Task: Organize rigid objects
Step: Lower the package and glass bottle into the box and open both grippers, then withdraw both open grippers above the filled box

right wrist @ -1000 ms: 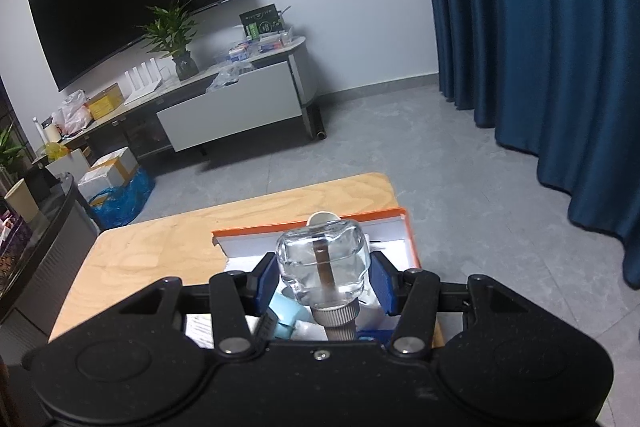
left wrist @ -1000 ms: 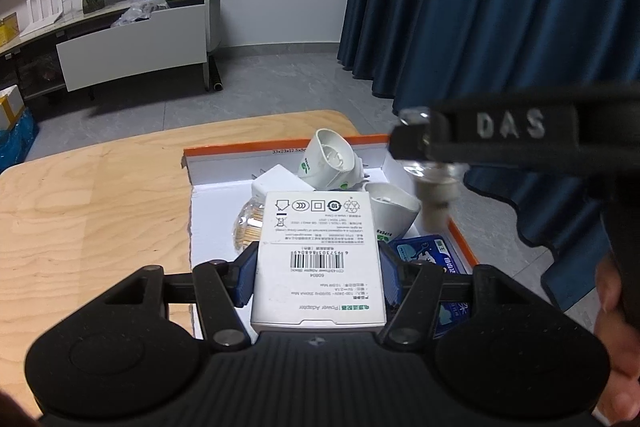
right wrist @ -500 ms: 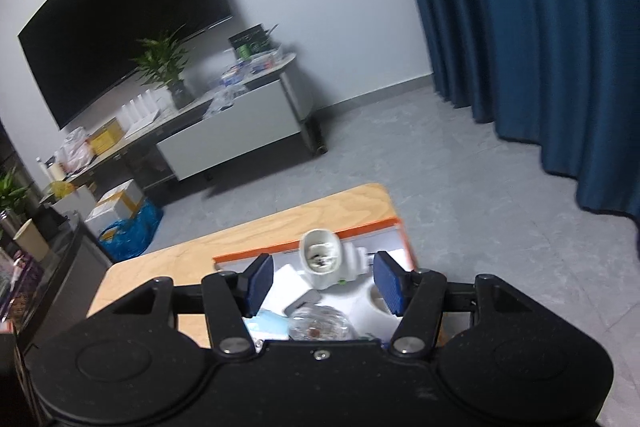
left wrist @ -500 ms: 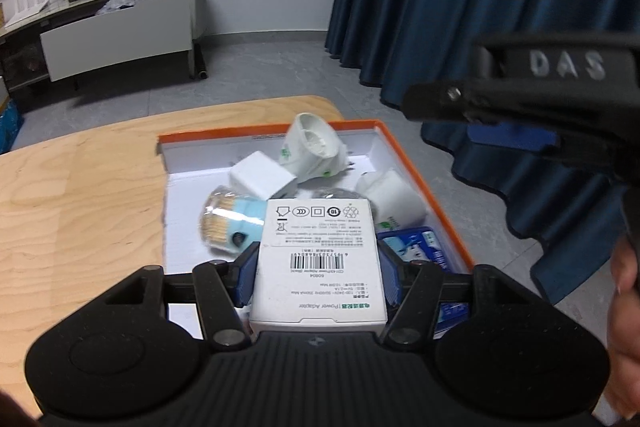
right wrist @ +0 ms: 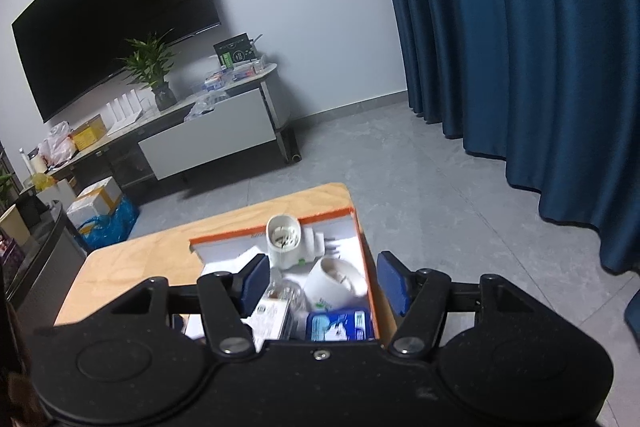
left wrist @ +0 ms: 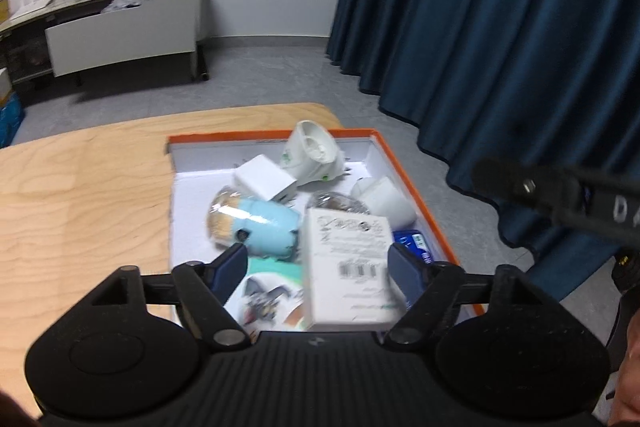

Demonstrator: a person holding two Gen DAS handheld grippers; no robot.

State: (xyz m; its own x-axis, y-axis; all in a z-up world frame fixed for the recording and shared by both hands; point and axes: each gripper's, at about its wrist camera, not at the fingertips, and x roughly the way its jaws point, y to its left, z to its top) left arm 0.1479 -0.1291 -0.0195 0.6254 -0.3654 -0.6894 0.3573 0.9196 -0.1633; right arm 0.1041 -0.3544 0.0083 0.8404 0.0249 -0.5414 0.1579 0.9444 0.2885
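Step in hand: judged as release of the white adapter box [left wrist: 347, 269] into the orange-rimmed tray [left wrist: 416, 183]; the box looks motion-blurred, so it may not have settled.
Left gripper [left wrist: 318, 267]: fingers spread wide, grasping nothing. The box lies low and centre of the left view, tight by the right pad [left wrist: 405, 273], clear of the left pad; I cannot tell whether it touches.
Right gripper [right wrist: 322, 283]: fingers spread and empty, above the tray's near right corner in the lower centre of its view.
Your move: lift the left gripper straight up so that the right pad does not drag the box. Keep your right gripper clear of the tray rim.
Risk: the box probably rests on other items, so it may tip or slide.
Box: rigid white card, flat, sharp-edged, barcode label up.
Neighbours: light blue cylinder [left wrist: 260, 227] in glossy film at mid-left of the tray; small white cube [left wrist: 265, 183] behind it; white moulded plastic cup shapes [left wrist: 316, 157] at the far wall; blue packet [right wrist: 338, 325] by the right wall.
Tray: white inside, orange edge, at the right end of the pale plywood table [left wrist: 80, 195].
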